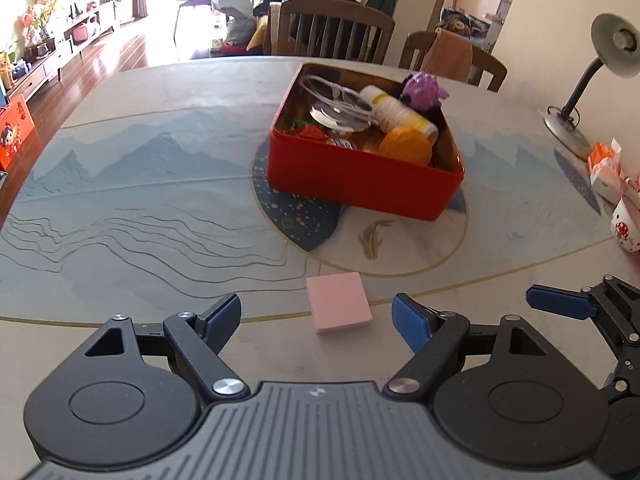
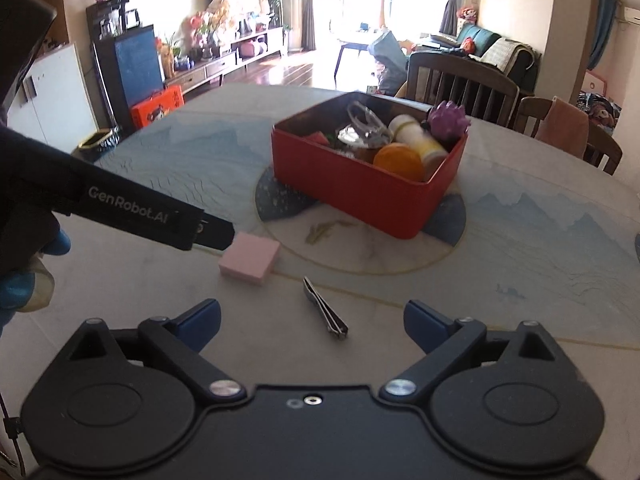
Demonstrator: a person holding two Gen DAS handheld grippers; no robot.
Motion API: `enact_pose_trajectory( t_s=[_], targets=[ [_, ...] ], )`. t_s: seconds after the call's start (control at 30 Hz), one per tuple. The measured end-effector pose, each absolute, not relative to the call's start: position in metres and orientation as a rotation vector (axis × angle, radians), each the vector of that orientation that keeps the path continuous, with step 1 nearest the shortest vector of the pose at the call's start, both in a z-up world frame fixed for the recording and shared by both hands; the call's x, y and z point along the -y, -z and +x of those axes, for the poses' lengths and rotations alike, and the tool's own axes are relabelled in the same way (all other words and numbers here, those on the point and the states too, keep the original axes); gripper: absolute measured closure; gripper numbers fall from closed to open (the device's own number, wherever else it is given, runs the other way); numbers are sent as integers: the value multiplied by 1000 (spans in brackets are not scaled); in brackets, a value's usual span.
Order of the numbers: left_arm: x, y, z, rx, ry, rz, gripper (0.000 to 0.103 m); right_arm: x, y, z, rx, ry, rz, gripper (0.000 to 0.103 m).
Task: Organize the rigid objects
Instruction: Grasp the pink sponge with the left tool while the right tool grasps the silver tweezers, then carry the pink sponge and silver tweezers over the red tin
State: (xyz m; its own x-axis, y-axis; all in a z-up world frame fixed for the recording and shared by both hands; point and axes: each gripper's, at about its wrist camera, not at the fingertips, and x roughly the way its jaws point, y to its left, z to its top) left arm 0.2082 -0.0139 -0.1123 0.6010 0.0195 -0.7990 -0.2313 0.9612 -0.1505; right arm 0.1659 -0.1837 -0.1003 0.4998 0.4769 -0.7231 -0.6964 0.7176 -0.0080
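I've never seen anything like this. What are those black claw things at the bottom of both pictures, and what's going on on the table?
Those are two hand-held grippers, one in each of a person's hands, each carrying a camera that looks out along its jaws. One picture is from the left gripper, the other from the right gripper. Both stand open and hold nothing. On the patterned table lie a flat pink square block and small metal nail clippers. Behind them sits a red square tin, already holding small items.
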Motion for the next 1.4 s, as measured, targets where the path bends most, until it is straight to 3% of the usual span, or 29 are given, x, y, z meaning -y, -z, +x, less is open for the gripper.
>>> enact_pose_trajectory(
  t_s=[0.7,1.0,1.17,1.4],
  targets=[
    [28,155,252,-988,-171,-210,22,175,131,203,-838,-797,-370,52],
    [37,153,252,-959,-166,-149,58,170,130,201,-814,-818,-393,79],
    [36,153,250,-961,-166,-148,59,170,130,201,-814,-793,-390,96],
    [32,150,243,-966,-177,-156,59,173,127,197,-818,-763,-358,96]
  ],
)
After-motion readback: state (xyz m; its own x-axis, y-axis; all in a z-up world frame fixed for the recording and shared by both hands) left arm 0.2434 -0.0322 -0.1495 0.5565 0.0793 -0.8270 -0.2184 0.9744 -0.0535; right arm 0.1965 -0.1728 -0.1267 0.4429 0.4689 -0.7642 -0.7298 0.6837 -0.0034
